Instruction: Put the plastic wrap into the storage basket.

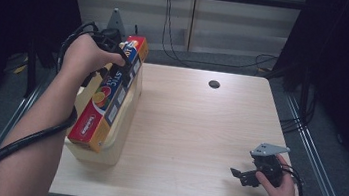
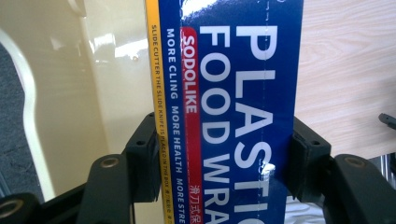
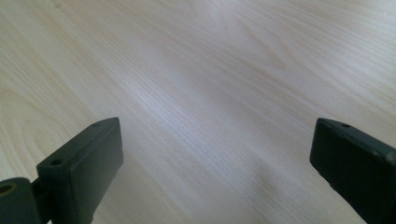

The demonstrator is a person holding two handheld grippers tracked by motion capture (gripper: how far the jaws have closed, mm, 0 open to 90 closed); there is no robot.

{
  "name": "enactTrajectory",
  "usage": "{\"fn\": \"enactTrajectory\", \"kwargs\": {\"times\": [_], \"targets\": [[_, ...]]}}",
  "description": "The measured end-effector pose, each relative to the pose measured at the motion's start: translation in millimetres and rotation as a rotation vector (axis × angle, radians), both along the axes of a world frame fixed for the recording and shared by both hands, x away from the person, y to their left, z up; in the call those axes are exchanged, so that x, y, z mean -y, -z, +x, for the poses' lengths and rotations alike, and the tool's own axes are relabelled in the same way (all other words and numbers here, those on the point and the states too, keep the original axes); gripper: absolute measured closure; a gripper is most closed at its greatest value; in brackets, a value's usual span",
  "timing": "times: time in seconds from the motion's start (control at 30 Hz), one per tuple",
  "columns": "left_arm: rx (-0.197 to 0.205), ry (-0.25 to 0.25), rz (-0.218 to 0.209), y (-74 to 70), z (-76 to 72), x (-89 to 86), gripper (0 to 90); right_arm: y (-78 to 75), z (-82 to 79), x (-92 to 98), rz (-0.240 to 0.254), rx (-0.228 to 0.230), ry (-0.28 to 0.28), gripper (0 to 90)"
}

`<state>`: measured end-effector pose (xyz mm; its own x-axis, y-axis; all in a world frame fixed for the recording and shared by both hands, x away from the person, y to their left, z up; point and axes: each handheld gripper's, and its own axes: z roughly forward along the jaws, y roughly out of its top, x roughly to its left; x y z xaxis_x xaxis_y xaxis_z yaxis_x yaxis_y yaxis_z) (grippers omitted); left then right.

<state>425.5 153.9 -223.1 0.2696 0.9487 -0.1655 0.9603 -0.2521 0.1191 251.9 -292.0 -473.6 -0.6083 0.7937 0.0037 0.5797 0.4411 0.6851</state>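
A long plastic food wrap box (image 1: 105,102), blue, red and orange, slants over a cream container (image 1: 105,156) at the table's left edge. My left gripper (image 1: 123,54) is shut on the box's far, upper end, with the hand covering most of it. In the left gripper view, the two black jaws of my left gripper (image 2: 224,154) press on both sides of the blue box (image 2: 233,88), and the cream container (image 2: 93,93) lies behind it. My right gripper (image 1: 237,175) rests low at the table's front right, open, its jaws (image 3: 215,158) wide apart over bare wood.
The light wooden table (image 1: 198,131) has a dark round hole (image 1: 214,84) near its far edge. Cables run across the floor behind the table and down its right side. A black cable trails along the left forearm.
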Motion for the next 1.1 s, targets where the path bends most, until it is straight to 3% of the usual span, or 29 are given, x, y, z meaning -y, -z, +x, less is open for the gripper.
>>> {"fn": "enactTrajectory", "kwargs": {"times": [0.5,0.7,1.1], "targets": [[-0.005,-0.030,0.003,4.1,-1.5,-10.5,40.8,0.0,-0.1,-2.0,-0.008,-0.003,-0.016,2.8],[0.005,-0.040,0.024,8.1,-1.3,-15.7,40.8,0.5,0.1,-2.3,-0.011,-0.002,-0.014,2.8],[-0.025,-0.052,0.031,21.1,-0.8,-24.4,40.8,1.0,0.4,-2.8,-0.009,-0.005,-0.017,2.7]]}}
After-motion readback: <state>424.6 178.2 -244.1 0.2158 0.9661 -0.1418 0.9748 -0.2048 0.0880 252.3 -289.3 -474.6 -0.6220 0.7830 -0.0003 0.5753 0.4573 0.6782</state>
